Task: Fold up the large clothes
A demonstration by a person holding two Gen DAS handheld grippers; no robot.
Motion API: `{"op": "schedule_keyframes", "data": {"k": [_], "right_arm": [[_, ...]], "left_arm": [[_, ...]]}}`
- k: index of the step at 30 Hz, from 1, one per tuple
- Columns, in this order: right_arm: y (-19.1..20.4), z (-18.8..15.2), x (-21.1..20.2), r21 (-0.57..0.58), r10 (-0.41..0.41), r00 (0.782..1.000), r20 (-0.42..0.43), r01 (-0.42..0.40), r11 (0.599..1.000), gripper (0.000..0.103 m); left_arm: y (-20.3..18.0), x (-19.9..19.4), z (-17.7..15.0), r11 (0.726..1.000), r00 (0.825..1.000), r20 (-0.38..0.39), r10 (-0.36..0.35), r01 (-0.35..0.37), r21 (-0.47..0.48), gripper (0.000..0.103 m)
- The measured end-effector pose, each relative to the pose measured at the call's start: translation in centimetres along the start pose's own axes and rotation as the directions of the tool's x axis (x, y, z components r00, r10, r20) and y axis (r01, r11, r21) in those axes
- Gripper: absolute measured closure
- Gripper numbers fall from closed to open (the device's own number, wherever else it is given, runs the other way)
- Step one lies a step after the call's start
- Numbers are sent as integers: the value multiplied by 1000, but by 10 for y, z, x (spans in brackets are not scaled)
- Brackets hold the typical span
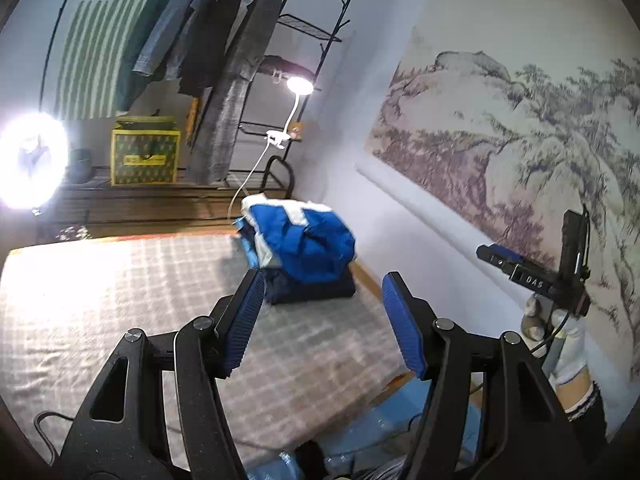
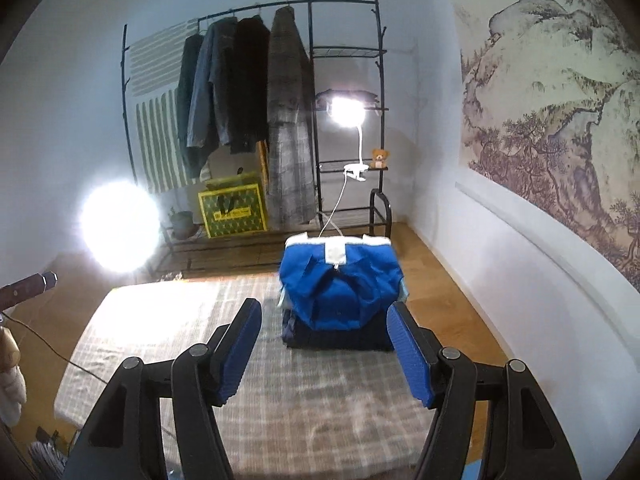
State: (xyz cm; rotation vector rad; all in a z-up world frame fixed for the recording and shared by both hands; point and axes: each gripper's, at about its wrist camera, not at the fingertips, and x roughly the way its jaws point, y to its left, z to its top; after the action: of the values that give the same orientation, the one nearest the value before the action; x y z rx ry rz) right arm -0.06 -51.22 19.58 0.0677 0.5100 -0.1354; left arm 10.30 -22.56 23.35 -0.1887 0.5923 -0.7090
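Both tools hang empty above the checked surface [image 2: 160, 320]: the left tool [image 1: 324, 320] and right tool [image 2: 326, 348] stand with jaws apart. The folded blue jacket [image 2: 340, 284] tops a dark stack [image 2: 340, 340] at the far right edge.

Pale walls, a landscape mural [image 2: 560, 100], wooden floor [image 2: 440, 280], a black clothes rack [image 2: 344, 52], and apparently two glaring lamps.

- The left tool [image 1: 322, 322] is showing black arms, round silver screws and ribbed blue pads [image 1: 244, 322].
- The right tool [image 2: 326, 350] is looking identical.
- The person's right hand [image 1: 566, 344] is wearing a white glove, with a dark striped cuff showing.
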Motion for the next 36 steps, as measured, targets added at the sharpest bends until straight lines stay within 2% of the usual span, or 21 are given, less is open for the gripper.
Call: {"op": "schedule_keyframes", "data": {"k": [3,5,7,9,11,13,16,21,25,30,36], "right_arm": [[13,-21,-6,-8,-13,1000,-9,13,1000,33],[19,-35,-9,-5,4,1000,-5,-4,1000,29],[23,-50,-9,11,12,1000,-4,-12,1000,28],[27,-61,-9,24,23,1000,0,-23,999,22],[31,-71,-8,33,16,1000,4,-16,999,15],[36,-80,-7,27,-3,1000,16,3,1000,12],[44,-90,-5,16,-59,998,37,58,998,0],[58,-103,6,-14,-108,992,65,110,994,0],[60,-109,23,24,-106,992,75,104,994,0],[60,-113,51,59,-128,988,83,124,991,0],[60,-122,84,74,-139,987,83,133,988,0]], "left_arm": [[-2,-11,-29,998,999,-8,46,-46,35,38],[-4,-17,-45,996,997,-4,75,-74,58,23],[-5,-24,-64,992,995,5,101,-102,76,20],[-5,-28,-75,988,993,10,121,-122,91,17],[-4,-30,-86,984,989,19,147,-149,99,7],[-1,-31,-96,979,984,39,172,-175,107,4],[4,-25,-103,966,973,60,222,-228,120,2],[14,-9,-112,959,967,72,243,-251,134,1],[21,10,-115,949,959,84,271,-281,141,0],[31,30,-116,949,958,94,271,-282,138,0],[43,54,-119,931,943,88,321,-332,151,0]]}}
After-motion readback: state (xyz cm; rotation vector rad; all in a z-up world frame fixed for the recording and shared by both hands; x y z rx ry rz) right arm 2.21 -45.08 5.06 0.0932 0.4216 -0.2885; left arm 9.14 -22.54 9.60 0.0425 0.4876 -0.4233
